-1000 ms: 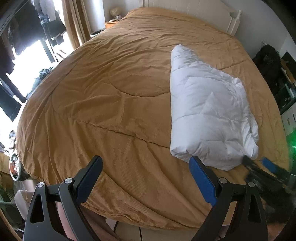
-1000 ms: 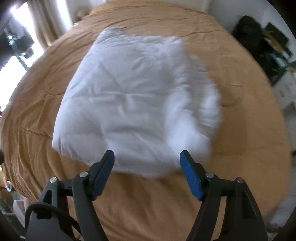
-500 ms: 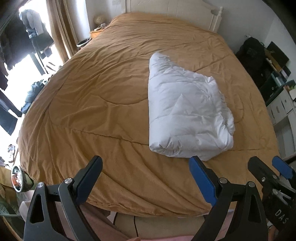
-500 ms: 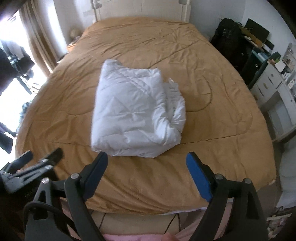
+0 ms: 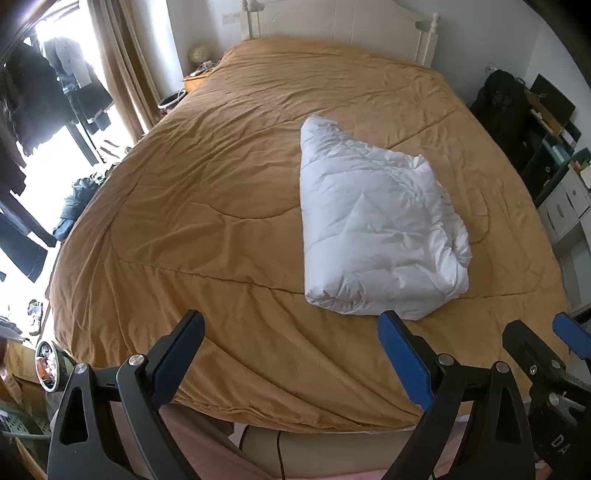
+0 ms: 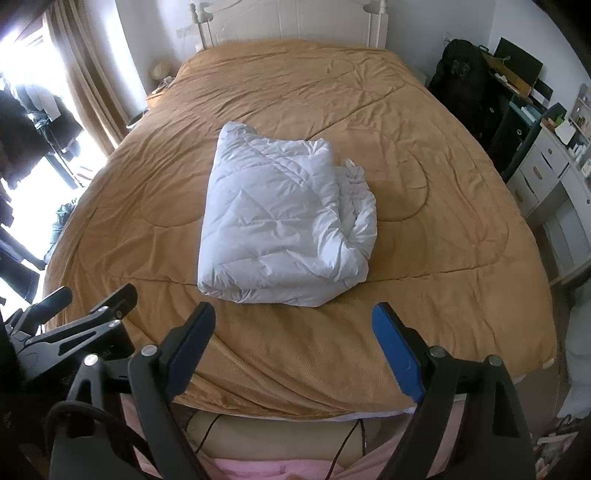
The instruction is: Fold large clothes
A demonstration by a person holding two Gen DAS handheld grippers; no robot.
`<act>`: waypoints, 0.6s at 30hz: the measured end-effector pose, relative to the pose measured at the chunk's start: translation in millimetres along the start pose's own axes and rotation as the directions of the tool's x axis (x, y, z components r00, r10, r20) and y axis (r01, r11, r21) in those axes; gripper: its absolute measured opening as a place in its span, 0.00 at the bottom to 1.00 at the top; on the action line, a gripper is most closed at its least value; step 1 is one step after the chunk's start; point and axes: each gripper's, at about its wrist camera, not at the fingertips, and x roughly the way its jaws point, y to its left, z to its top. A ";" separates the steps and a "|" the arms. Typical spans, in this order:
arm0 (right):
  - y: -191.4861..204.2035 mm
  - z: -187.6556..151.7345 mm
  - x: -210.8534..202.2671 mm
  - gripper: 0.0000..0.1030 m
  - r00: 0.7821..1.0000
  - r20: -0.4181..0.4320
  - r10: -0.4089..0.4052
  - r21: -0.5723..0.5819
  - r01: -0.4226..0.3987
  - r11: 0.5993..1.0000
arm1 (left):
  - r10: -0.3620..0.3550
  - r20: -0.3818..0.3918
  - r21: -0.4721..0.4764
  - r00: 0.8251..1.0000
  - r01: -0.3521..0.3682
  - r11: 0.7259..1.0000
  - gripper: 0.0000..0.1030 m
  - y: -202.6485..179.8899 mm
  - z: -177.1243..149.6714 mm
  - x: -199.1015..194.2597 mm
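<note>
At the left side of the room a bright window (image 5: 22, 206) with dark clothes hanging (image 5: 37, 99) and a beige curtain (image 5: 118, 59) stand beside the bed (image 5: 207, 206). The bed carries an ochre quilted cover, and a white headboard (image 5: 340, 22) is at its far edge. The left gripper (image 5: 291, 332) hangs over the near edge of the bed with its fingers wide apart and nothing between them. The white duvet (image 6: 280, 221) lies folded in a thick packet on the cover, nearer to the near edge than to the headboard, its loose layers turned to the right edge. The right gripper (image 6: 293, 321) is above the near edge too; its fingers have just been opening and stand wide, empty. At the right are white drawers (image 6: 546, 177).
</note>
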 end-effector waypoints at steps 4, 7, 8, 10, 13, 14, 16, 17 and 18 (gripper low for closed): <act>0.2 -2.3 -2.1 0.84 1.000 0.005 -0.011 0.006 0.011 1.000 | -0.021 -0.006 0.001 1.000 0.021 1.000 0.92 -2.5 -3.1 -1.8; -0.7 -3.0 -3.8 0.84 1.000 0.008 -0.003 0.006 0.003 1.000 | -0.016 -0.011 0.007 1.000 0.016 1.000 0.92 -4.1 -4.2 -0.8; 0.0 -3.6 -4.4 0.84 1.000 0.011 -0.006 0.003 0.006 1.000 | -0.009 -0.011 0.008 1.000 0.009 1.000 0.92 -4.0 -5.2 -1.1; 1.5 -5.1 -5.0 0.84 1.000 0.012 -0.012 -0.005 0.012 1.000 | -0.013 -0.013 0.007 1.000 0.013 1.000 0.92 -2.9 -6.8 -2.1; 2.6 -7.8 -4.8 0.84 1.000 0.009 -0.016 -0.012 0.016 1.000 | -0.020 -0.011 0.001 1.000 0.020 1.000 0.92 -2.2 -7.7 -3.9; 3.7 -9.4 -4.5 0.84 1.000 0.008 -0.018 -0.013 0.018 1.000 | -0.019 -0.010 0.001 1.000 0.019 1.000 0.92 -2.5 -7.9 -4.5; 3.5 -10.7 -3.9 0.84 1.000 0.000 -0.018 -0.015 0.018 1.000 | -0.020 -0.010 0.001 1.000 0.020 1.000 0.92 -2.2 -8.7 -5.0; 3.6 -11.5 -3.8 0.84 1.000 -0.001 -0.019 -0.013 0.019 1.000 | -0.024 -0.010 -0.001 1.000 0.024 1.000 0.92 -2.3 -8.3 -4.4; 3.5 -12.0 -3.6 0.84 1.000 -0.001 -0.023 -0.014 0.023 1.000 | -0.027 -0.011 -0.004 1.000 0.027 1.000 0.93 -2.2 -8.6 -4.9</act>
